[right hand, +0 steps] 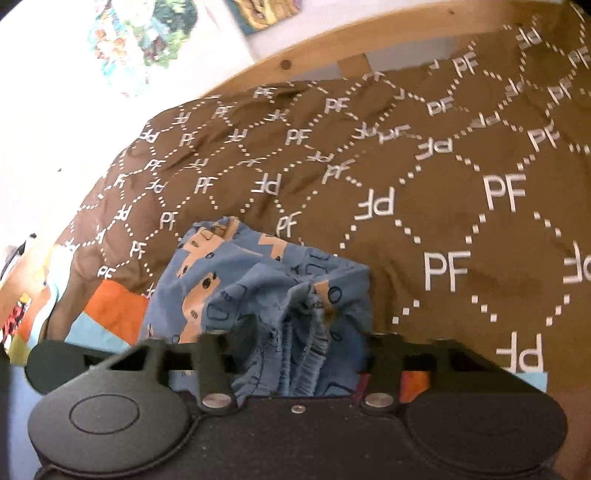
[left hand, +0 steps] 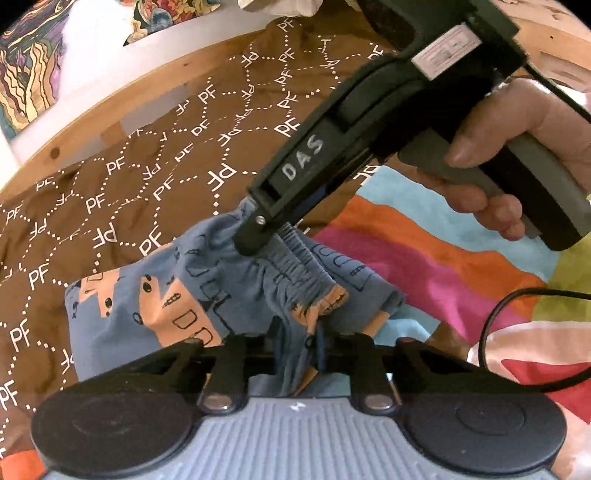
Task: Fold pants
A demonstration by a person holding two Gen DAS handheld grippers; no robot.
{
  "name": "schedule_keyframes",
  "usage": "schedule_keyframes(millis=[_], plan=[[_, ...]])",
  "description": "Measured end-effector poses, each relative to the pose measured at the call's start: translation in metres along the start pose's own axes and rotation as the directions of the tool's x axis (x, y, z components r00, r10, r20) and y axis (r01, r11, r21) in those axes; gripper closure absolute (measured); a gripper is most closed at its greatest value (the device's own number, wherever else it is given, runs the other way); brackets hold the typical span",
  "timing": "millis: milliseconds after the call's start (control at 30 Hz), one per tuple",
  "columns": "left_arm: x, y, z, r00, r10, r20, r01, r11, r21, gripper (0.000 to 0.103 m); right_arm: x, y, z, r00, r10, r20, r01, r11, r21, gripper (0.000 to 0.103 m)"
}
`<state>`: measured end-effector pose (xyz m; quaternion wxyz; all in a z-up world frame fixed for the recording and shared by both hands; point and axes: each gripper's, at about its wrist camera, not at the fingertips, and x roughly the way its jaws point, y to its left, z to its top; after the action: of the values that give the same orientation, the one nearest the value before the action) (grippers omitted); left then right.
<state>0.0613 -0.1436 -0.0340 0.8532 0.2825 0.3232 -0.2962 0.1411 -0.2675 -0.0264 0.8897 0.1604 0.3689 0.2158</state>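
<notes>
Pants, small, blue with an orange print, lie bunched on a brown bedspread patterned with white "PF" letters and dotted lines; the gathered elastic waistband is raised toward both tools. Left gripper: jaws drawn close, clamped on a fold of the blue cloth, as its own camera shows. Right gripper: tip pressed into the waistband; in its own view cloth fills the gap between the fingers, and the jaws stand narrowed on the waistband. A hand holds its grey handle. A black cable loops at the right, beside the pants but not on them. Open brown bedspread extends beyond and to the left of the garment. Near side: a striped cover of pink, orange and light blue lies under the garment's near edge. Far boundary: a wooden bed rail. Behind it, a white wall with colourful pictures.
</notes>
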Motion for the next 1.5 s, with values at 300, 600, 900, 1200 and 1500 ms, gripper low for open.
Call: schedule_keyframes(millis=[300,600,900,1200,1500], plan=[[-0.027,0.014,0.007,0.995,-0.079,0.059,0.083,0.993,-0.082,0.092,-0.025,0.002,-0.001,0.999,0.011,0.031,-0.013,0.998,0.058,0.092],[-0.008,0.006,0.001,0.993,-0.116,-0.005,0.115,0.991,-0.075,0.062,-0.023,-0.005,-0.018,0.988,-0.153,-0.033,0.151,0.987,-0.046,0.058],[-0.044,0.075,-0.014,0.998,0.06,0.037,-0.044,0.939,-0.342,0.018,-0.043,0.028,-0.027,0.971,-0.218,0.095,0.236,0.931,-0.277,0.004],[0.004,0.108,-0.038,0.96,0.176,-0.219,-0.255,0.873,-0.416,0.008,-0.021,0.06,-0.065,0.952,-0.292,0.092,0.292,0.776,-0.559,0.001],[-0.005,0.127,-0.031,0.959,0.185,-0.215,-0.268,0.841,-0.471,0.002,-0.037,0.06,-0.041,0.935,-0.291,0.205,0.356,0.784,-0.508,0.001]])
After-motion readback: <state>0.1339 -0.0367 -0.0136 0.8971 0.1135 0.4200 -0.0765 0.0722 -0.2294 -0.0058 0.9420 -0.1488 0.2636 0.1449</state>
